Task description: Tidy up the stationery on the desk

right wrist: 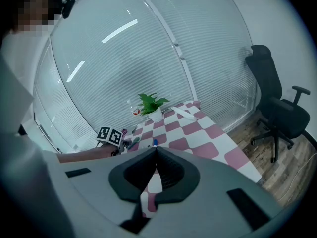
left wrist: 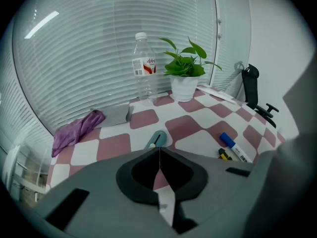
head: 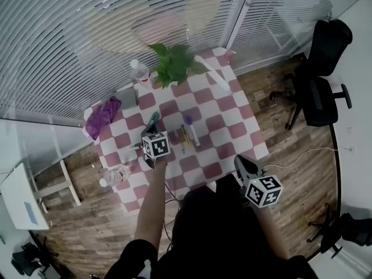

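One teal cutter [left wrist: 156, 139] just beyond left hand-held gripper [left wrist: 159, 150] — jaws together.

The potted plant [head: 174, 65] is standing at the far edge of the table [head: 229, 127], with the water bottle [head: 139, 71] just to its left. The cloth [head: 102, 116] is lying at the left edge; the markers [head: 189, 133] are lying side by side near the middle, the cutter [head: 153, 120] to their left.

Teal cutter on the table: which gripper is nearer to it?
Left. The left gripper is just behind the teal cutter, pointing at it; the right gripper is far off, at the table's near right corner.
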`<action>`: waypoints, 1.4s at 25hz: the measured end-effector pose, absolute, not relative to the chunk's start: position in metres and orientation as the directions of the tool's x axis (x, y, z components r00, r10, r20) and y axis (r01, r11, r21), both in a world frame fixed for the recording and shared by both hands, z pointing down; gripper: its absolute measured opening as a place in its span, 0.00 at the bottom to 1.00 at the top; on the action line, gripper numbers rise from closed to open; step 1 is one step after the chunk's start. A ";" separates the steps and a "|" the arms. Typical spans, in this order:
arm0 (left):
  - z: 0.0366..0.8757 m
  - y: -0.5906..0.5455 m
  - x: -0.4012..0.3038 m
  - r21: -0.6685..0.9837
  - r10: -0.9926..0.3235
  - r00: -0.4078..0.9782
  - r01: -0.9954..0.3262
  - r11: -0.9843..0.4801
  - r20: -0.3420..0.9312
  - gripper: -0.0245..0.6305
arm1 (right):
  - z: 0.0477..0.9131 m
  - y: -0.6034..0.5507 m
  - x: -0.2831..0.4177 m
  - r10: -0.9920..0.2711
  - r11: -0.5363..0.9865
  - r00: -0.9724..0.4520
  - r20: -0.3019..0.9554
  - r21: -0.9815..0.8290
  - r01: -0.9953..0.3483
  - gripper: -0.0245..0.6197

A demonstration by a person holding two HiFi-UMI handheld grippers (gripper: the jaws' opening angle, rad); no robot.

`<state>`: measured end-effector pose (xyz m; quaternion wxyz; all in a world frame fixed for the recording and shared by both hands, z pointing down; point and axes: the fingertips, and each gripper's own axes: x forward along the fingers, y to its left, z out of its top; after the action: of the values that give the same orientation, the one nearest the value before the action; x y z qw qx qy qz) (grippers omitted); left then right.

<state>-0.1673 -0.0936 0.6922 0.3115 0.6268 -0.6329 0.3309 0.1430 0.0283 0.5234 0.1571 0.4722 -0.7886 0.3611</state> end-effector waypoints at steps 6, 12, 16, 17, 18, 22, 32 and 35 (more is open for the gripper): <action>0.690 -0.096 -0.174 -0.060 -0.593 -0.029 -0.998 -0.033 0.805 0.09 | 0.526 0.032 0.149 -0.635 0.273 -0.493 0.595 -0.423 -0.864 0.07; 0.698 -0.099 -0.180 -0.060 -0.575 -0.004 -0.995 -0.078 0.818 0.23 | 0.526 0.033 0.148 -0.634 0.273 -0.493 0.597 -0.424 -0.864 0.07; 0.704 -0.102 -0.183 -0.050 -0.559 0.028 -0.991 -0.123 0.829 0.32 | 0.527 0.033 0.149 -0.635 0.266 -0.485 0.601 -0.420 -0.868 0.07; 0.706 -0.103 -0.183 -0.045 -0.556 0.040 -0.989 -0.137 0.830 0.33 | 0.528 0.034 0.149 -0.635 0.264 -0.483 0.602 -0.419 -0.869 0.07; 0.708 -0.104 -0.182 -0.032 -0.552 0.059 -0.988 -0.153 0.832 0.35 | 0.529 0.034 0.149 -0.635 0.261 -0.481 0.604 -0.419 -0.870 0.07; 0.718 -0.105 -0.177 0.021 -0.523 0.129 -0.978 -0.207 0.843 0.40 | 0.531 0.036 0.147 -0.633 0.258 -0.479 0.609 -0.417 -0.871 0.07; 0.718 -0.102 -0.183 0.016 -0.518 0.097 -0.987 -0.159 0.850 0.27 | 0.526 0.035 0.145 -0.637 0.266 -0.480 0.603 -0.413 -0.871 0.07; 0.712 -0.099 -0.182 0.028 -0.525 0.090 -0.992 -0.124 0.846 0.26 | 0.524 0.035 0.143 -0.635 0.275 -0.487 0.599 -0.414 -0.868 0.07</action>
<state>-0.1815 -0.0993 0.7120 0.3290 0.6607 -0.5741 0.3544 0.1435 0.0346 0.5243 0.1600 0.4804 -0.7822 0.3629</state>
